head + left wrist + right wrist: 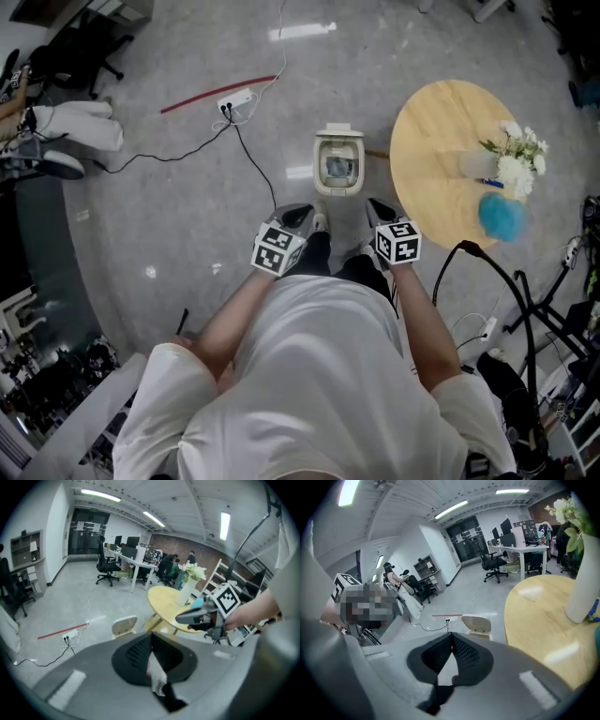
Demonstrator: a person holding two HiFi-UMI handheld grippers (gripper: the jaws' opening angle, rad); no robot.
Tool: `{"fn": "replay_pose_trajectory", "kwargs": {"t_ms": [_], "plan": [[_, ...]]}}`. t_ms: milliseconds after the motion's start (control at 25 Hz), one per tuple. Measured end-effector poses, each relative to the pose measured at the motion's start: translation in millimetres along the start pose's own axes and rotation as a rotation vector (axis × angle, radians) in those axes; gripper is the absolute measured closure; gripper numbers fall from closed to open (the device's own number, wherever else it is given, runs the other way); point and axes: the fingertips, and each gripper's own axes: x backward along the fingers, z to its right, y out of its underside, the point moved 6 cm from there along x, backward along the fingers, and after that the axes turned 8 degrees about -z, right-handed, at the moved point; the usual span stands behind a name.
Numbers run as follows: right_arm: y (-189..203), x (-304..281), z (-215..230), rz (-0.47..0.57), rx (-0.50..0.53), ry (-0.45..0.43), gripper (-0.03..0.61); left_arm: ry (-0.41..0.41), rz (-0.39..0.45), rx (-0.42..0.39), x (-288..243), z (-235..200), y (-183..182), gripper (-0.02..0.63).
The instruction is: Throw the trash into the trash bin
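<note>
The white trash bin [337, 164] stands on the grey floor just ahead of me, its lid tipped up. My left gripper [298, 217] is in front of it; in the left gripper view its jaws [151, 637] are shut on a crumpled white piece of trash [157, 677] that hangs between the pads. My right gripper [380, 211] is held beside it on the right, also shut, with its tips [452, 637] meeting and nothing between them. The bin [124, 626] lies beyond both grippers, to the left of the table, and the right gripper view shows the bin [477, 623] too.
A round wooden table [441, 187] stands right of the bin, bearing a vase of white flowers [514, 159] and a blue fluffy thing [502, 216]. A power strip [234, 98] with cables and a red strip [211, 96] lie on the floor behind. A black stand [511, 286] is at the right.
</note>
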Motion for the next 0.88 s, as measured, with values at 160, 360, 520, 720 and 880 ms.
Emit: {"fn": "replay_pose_trajectory", "kwargs": {"t_ms": [160, 360, 520, 720, 880], "plan": [[-1.0, 14.4, -1.0, 0.024, 0.000, 0.013, 0.575, -0.010, 0.029, -0.010, 9.0, 3.9, -9.3, 0.609], [-0.9, 33.1, -2.4, 0.053, -0.025, 0.033, 0.575, -0.012, 0.036, -0.041, 18.4, 8.5, -13.6, 0.607], [-3.0, 48.7, -3.1, 0.082, -0.029, 0.043, 0.575, -0.024, 0.057, -0.046, 28.3, 12.6, -18.2, 0.609], [-6.5, 62.8, -4.6, 0.111, -0.029, 0.054, 0.575, -0.033, 0.084, -0.032, 34.8, 14.5, -22.9, 0.609], [-6.8, 74.1, -7.5, 0.136, -0.031, 0.056, 0.576, -0.030, 0.089, -0.051, 35.2, 20.4, -27.1, 0.608]]}}
